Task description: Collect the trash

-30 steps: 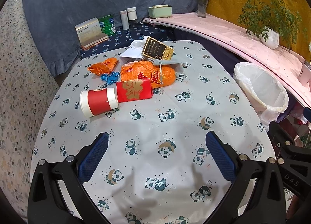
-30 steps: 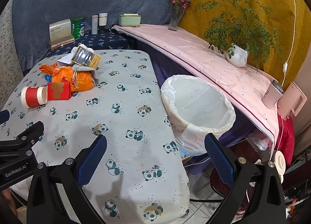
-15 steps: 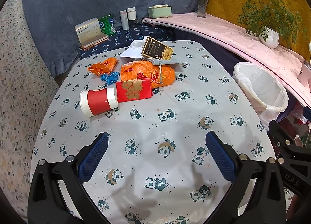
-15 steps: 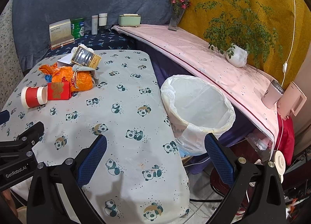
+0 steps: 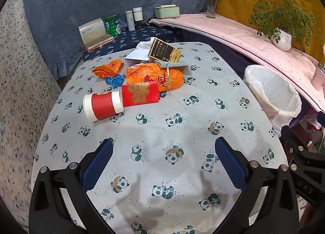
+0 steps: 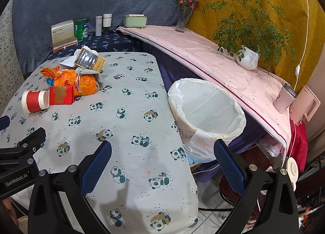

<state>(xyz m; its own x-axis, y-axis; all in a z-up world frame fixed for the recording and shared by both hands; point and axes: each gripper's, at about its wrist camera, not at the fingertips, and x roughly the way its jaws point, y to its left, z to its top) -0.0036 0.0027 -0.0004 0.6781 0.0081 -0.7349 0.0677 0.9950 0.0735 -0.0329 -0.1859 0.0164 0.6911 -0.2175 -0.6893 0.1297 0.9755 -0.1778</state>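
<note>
Panda-print cloth covers the one table (image 5: pixel 182 100), its bare near half running from the fingers out to the litter. One bin (image 6: pixel 205 110), lined with a white bag, stands off the table's right edge, just ahead of the right gripper's (image 6: pixel 162 156) right finger. The litter lies in a single cluster far ahead of the left gripper (image 5: pixel 163 157), toward its left finger's side: two orange bags, the large one (image 5: pixel 156 76) and a small one (image 5: pixel 108 68) apart to its left; one red packet (image 5: pixel 140 93) touching the large bag's near side; one red-and-white paper cup (image 5: pixel 102 105) on its side, touching the packet; one dark gold-edged box (image 5: pixel 164 51) tilted behind the bag; one white paper (image 5: pixel 136 55) under it; one blue wrapper (image 5: pixel 114 79) between the bags. Both grippers are spread wide with nothing between their blue pads, held over bare cloth near the table's front edge.
</note>
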